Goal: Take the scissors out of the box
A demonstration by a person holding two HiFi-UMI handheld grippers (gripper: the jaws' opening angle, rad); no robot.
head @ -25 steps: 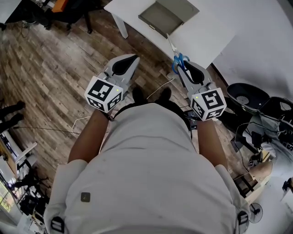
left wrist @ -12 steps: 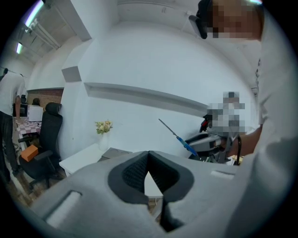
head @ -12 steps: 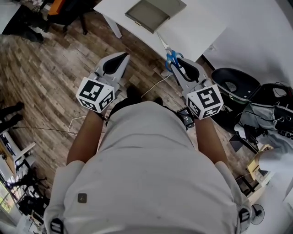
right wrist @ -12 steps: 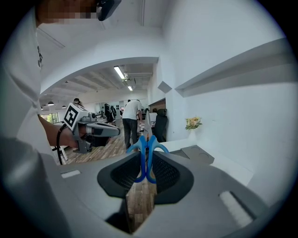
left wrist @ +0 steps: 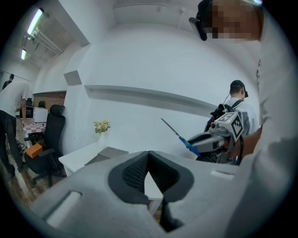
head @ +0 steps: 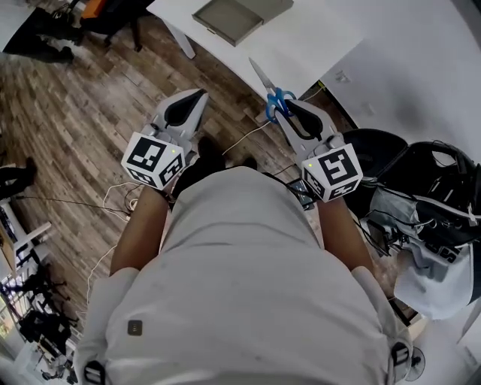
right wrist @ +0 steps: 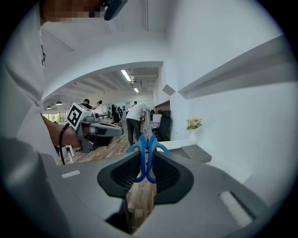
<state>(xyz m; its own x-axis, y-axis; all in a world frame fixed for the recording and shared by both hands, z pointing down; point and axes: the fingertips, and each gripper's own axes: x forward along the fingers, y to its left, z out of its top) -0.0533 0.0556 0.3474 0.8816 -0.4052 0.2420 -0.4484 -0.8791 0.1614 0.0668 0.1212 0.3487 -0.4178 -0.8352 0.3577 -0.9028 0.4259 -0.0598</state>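
My right gripper [head: 282,107] is shut on the blue handles of the scissors [head: 275,101], and the steel blades stick out ahead toward the white table [head: 316,37]. In the right gripper view the blue handles [right wrist: 146,155] sit pinched between the two pads. The grey box [head: 229,13] lies on the table at the top edge, well apart from both grippers. It also shows in the left gripper view [left wrist: 110,153]. My left gripper [head: 197,98] hangs over the wooden floor, shut with nothing in it. From the left gripper view the scissors [left wrist: 180,136] point up to the left.
A black chair [head: 394,158] and bags [head: 432,241] crowd the right side. Cables [head: 120,197] trail over the wooden floor at the left. A vase of flowers [left wrist: 101,126] stands on the table. People stand in the far room [right wrist: 136,116].
The table and box have slid toward the top left of the head view as both grippers drew back from them. The scissors stay in the right grip.
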